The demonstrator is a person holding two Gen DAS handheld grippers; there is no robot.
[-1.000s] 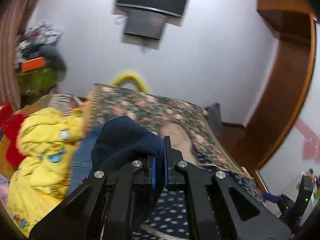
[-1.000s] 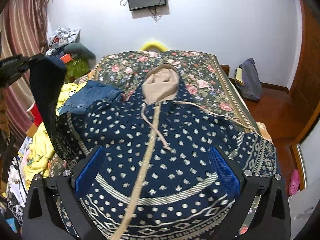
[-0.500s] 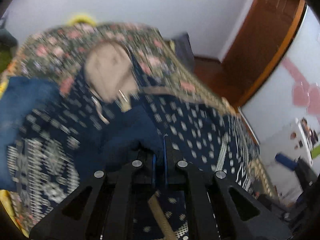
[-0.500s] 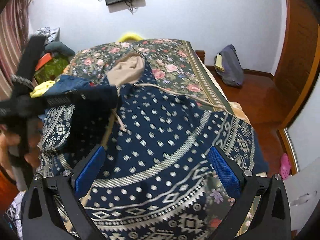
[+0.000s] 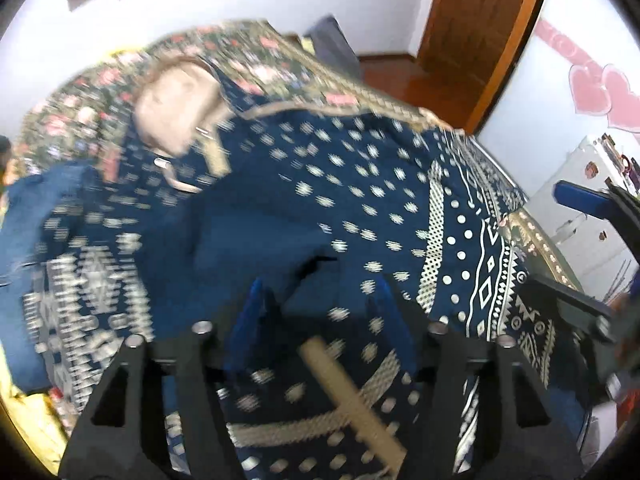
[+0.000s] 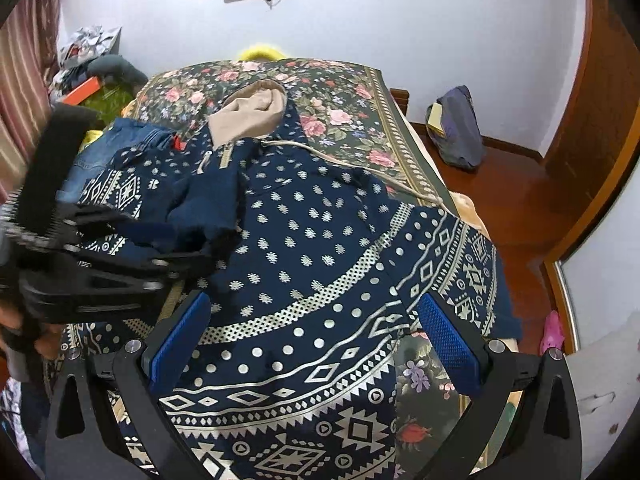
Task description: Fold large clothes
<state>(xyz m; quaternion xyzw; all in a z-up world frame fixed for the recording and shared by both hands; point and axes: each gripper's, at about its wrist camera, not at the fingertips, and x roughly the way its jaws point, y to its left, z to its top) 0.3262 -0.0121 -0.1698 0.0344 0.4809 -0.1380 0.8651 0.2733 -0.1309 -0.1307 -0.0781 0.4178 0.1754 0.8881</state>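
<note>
Down over the hoodie (image 6: 320, 264) came the left tool (image 5: 320, 300), and its jaws are opening to drop the dark sleeve (image 6: 204, 216) near the zipper. Right tool (image 6: 312, 336) hangs spread, empty. One fold looks done on the bed (image 6: 352, 92).

The left hand-held gripper (image 5: 320, 312) points steeply downward with its jaws opening; its blue pads (image 5: 250, 312) stand apart, and nothing is pressed between them. Seen from the right wrist camera, it reaches in from the left edge, held by a hand (image 6: 20, 332) at its rear. The right hand-held gripper (image 6: 316, 336) also tilts downward, its jaws spread wide, blue pads (image 6: 450, 344) well apart and gripping nothing.
</note>
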